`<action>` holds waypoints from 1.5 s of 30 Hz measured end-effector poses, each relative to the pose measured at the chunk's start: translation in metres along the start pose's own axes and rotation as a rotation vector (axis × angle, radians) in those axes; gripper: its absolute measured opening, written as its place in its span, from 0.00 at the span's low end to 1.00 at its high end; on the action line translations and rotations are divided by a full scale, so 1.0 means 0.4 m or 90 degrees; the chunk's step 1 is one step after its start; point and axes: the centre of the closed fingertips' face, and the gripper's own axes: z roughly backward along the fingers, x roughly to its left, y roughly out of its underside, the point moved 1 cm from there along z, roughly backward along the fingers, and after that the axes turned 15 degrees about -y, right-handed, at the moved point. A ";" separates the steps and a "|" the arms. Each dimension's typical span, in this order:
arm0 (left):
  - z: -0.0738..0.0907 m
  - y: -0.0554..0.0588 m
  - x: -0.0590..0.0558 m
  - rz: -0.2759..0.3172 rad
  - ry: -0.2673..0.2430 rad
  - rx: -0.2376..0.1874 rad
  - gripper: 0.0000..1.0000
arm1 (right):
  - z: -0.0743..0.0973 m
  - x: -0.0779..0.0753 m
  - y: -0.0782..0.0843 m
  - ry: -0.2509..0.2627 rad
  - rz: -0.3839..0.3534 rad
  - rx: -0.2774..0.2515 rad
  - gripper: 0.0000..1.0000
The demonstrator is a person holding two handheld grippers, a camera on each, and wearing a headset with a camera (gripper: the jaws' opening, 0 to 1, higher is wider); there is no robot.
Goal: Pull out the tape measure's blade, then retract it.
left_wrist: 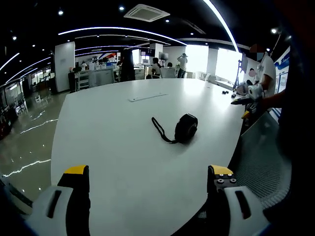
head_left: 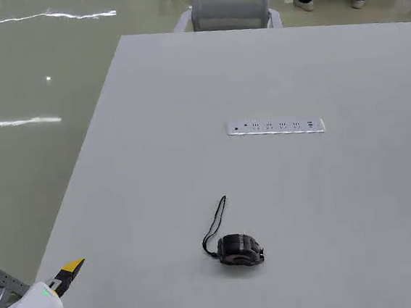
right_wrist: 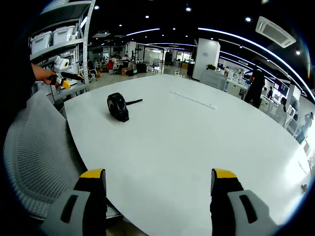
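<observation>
The left gripper (left_wrist: 148,170) has black jaws with yellow caps and white slotted housings; small screws (left_wrist: 224,181) sit just below one yellow cap. The right gripper (right_wrist: 158,173) matches, with greyer housings below its yellow caps.

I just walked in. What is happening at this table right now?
A person holds a gripper in each hand at the near edge of a white table. The left gripper and the right gripper are both open and hold nothing. The black tape measure lies on the table untouched, its blade not yet pulled out. A power strip sits farther back.
</observation>
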 end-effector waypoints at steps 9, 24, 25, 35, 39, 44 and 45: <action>-0.034 -0.025 -0.031 -0.036 0.041 0.002 0.99 | -0.034 0.010 -0.037 -0.029 -0.032 -0.020 0.98; -0.074 -0.061 -0.047 -0.015 0.058 -0.001 0.99 | -0.095 0.001 -0.066 -0.060 0.000 0.023 0.97; -0.076 -0.061 -0.049 -0.016 0.060 0.000 0.99 | -0.098 0.003 -0.067 -0.065 0.003 0.025 0.97; -0.102 -0.068 -0.090 -0.044 0.090 0.011 0.99 | -0.142 0.016 -0.095 -0.096 0.024 0.029 0.96; -0.113 -0.072 -0.097 -0.056 0.099 0.016 0.99 | -0.163 0.022 -0.097 -0.114 0.039 0.041 0.96; -0.125 -0.083 -0.106 -0.077 0.113 0.018 0.99 | -0.179 0.023 -0.120 -0.123 0.052 0.043 0.95; -0.127 -0.085 -0.108 -0.079 0.116 0.019 0.99 | -0.182 0.021 -0.123 -0.124 0.054 0.042 0.95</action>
